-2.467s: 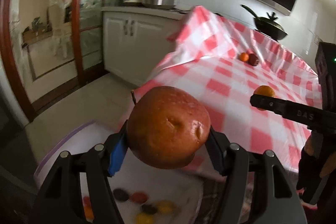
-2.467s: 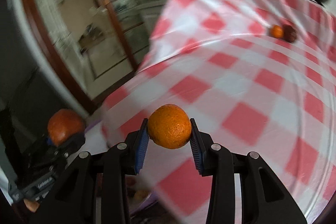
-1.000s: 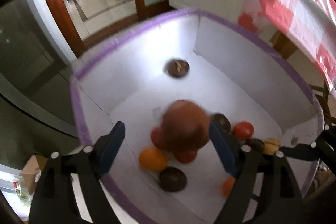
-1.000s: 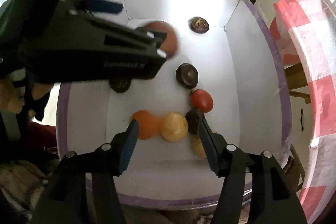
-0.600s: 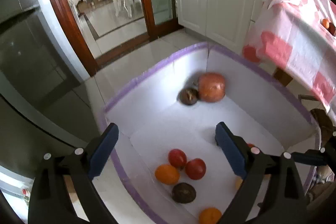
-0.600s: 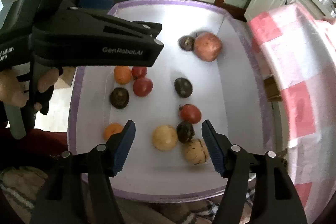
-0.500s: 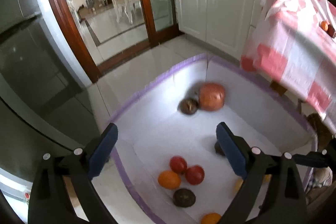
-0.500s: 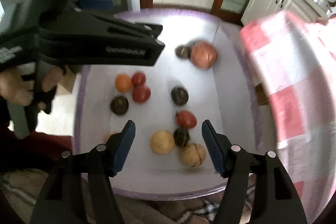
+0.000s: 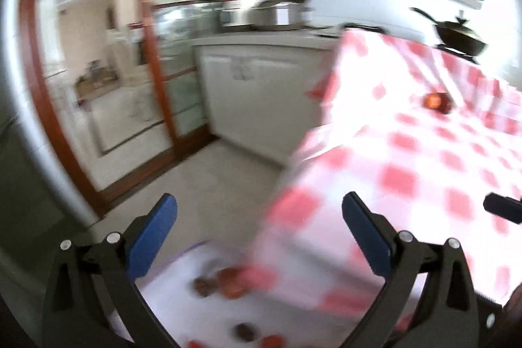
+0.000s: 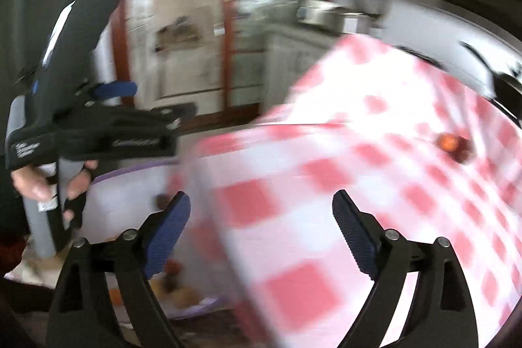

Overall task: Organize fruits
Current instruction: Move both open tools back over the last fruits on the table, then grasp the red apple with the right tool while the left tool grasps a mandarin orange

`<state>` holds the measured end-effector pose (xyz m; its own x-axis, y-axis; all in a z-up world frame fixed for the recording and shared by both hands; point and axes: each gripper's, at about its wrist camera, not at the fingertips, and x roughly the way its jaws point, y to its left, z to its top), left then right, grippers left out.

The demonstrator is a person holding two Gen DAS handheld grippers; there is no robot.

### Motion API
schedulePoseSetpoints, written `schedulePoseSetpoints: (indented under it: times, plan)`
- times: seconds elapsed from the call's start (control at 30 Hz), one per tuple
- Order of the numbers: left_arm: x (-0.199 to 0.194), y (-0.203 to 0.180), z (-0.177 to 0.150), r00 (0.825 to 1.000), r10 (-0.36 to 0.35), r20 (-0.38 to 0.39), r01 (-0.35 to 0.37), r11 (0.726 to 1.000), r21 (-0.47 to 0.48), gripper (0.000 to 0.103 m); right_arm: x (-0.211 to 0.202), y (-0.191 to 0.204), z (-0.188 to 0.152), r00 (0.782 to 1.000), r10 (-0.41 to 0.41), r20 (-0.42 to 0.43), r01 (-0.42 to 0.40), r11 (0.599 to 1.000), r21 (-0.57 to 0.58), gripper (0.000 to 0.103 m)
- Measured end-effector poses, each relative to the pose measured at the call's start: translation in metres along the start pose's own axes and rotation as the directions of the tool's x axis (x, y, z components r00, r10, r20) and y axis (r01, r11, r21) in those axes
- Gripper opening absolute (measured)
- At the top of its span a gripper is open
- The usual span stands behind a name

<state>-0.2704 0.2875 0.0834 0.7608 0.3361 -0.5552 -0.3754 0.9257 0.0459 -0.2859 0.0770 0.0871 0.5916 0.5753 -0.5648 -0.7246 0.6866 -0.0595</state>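
Swinging up from the white bin (image 9: 169, 299), both tools are now facing the checked desk (image 9: 424, 185). The left hand-held gripper (image 9: 259, 229) and right hand-held gripper (image 10: 261, 225) have just been opening; their jaws are standing apart, empty. Earlier fruit is lying in the bin at six o'clock. Two remaining fruits (image 9: 437, 101) are waiting near two o'clock, probably the next targets.

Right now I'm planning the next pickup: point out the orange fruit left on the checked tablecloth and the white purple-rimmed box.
Small orange fruit (image 9: 432, 100): left wrist view, its bright centre.
White purple-rimmed box (image 10: 130, 171): right wrist view, its far purple rim.
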Motion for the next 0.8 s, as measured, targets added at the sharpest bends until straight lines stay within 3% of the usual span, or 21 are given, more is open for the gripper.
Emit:
schedulePoseSetpoints:
  times: [0.1, 0.2, 0.3, 0.4, 0.53, 0.7, 0.8]
  plan:
    - [0.026, -0.057, 0.021, 0.992, -0.126, -0.015, 0.126, 0.992, 0.023, 0.101, -0.005, -0.064, -0.008, 0.994, -0.108, -0.013, 0.109, 0.987, 0.12, 0.087]
    - [0.062, -0.115, 0.036, 0.971, -0.229, -0.06, 0.232, 0.972, 0.033, 0.101, 0.002, -0.13, -0.025, 0.977, -0.202, -0.063, 0.212, 0.946, 0.244, 0.087]
    - [0.107, -0.172, 0.054, 0.932, -0.34, -0.128, 0.341, 0.94, -0.011, 0.101, 0.003, -0.194, -0.036, 0.958, -0.259, -0.127, 0.288, 0.885, 0.366, 0.087]
    - [0.144, -0.219, 0.068, 0.906, -0.394, -0.156, 0.391, 0.919, -0.048, 0.101, 0.005, -0.239, -0.048, 0.937, -0.3, -0.177, 0.348, 0.831, 0.435, 0.087]
    - [0.178, -0.261, 0.08, 0.894, -0.412, -0.174, 0.402, 0.911, -0.088, 0.101, 0.024, -0.302, -0.055, 0.906, -0.348, -0.241, 0.424, 0.763, 0.488, 0.087]
    - [0.208, -0.283, 0.091, 0.89, -0.422, -0.172, 0.403, 0.905, -0.137, 0.101, 0.057, -0.347, -0.052, 0.891, -0.354, -0.285, 0.454, 0.739, 0.498, 0.087]
    - [0.217, -0.283, 0.087, 0.881, -0.432, -0.191, 0.403, 0.899, -0.172, 0.101, 0.078, -0.368, -0.041, 0.894, -0.338, -0.293, 0.445, 0.738, 0.506, 0.087]
